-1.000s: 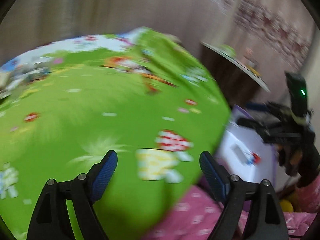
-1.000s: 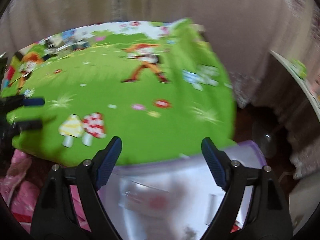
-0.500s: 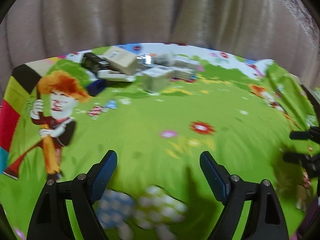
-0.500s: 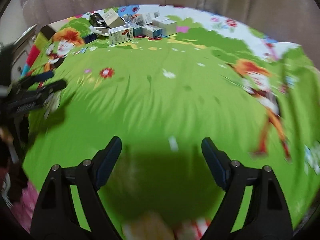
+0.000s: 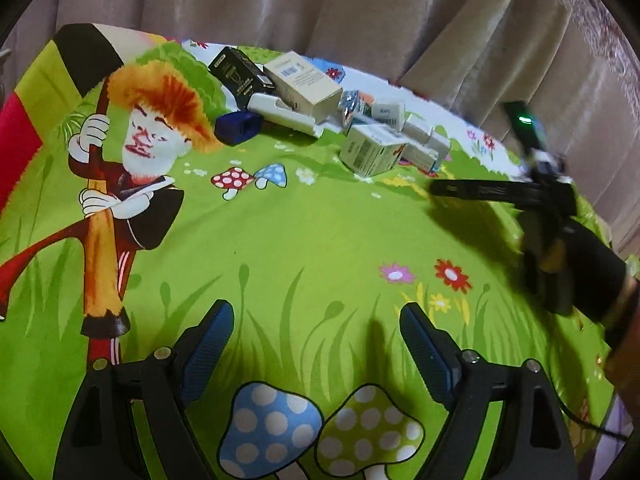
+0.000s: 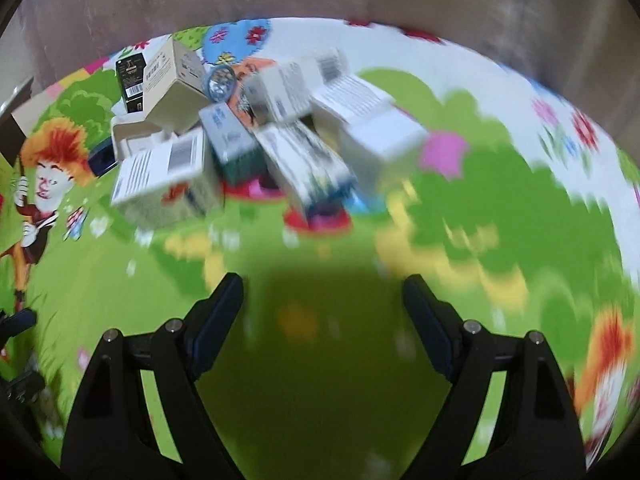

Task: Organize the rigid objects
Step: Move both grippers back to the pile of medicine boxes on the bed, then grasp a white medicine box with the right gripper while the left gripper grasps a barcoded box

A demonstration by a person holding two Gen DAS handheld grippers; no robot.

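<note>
**Both hand-held grippers spread and empty near the box pile**

Here, a bright green cartoon-printed cloth (image 5: pixel 320 240) covers the surface, with a beige curtain (image 5: pixel 320 8) hanging behind it. Far left on the cloth is a printed figure with orange hair (image 5: pixel 160 96). Right of that figure lies a small dark blue box (image 5: pixel 239 128), touching a long white plastic case (image 5: pixel 282 114). Behind them a black carton with gold print (image 5: pixel 236 72) leans beside a cream cardboard box (image 5: pixel 304 82). Further right sits a cluster of small white cartons (image 5: pixel 376 148), piled against one another at the far edge of the cloth; the right wrist view shows this pile blurred, so their labels cannot be read.

The left hand-held gripper (image 5: pixel 316 340) hangs over bare green cloth near the printed mushrooms (image 5: pixel 320 432), its blue-padded jaws spread with nothing between them, well apart from the pile. The right hand-held gripper (image 6: pixel 322 304) is likewise released and empty, pointing down at the cloth just short of the cartons. In the left wrist view it appears at the right, carried by a hand in a dark sleeve (image 5: pixel 592 272).
</note>
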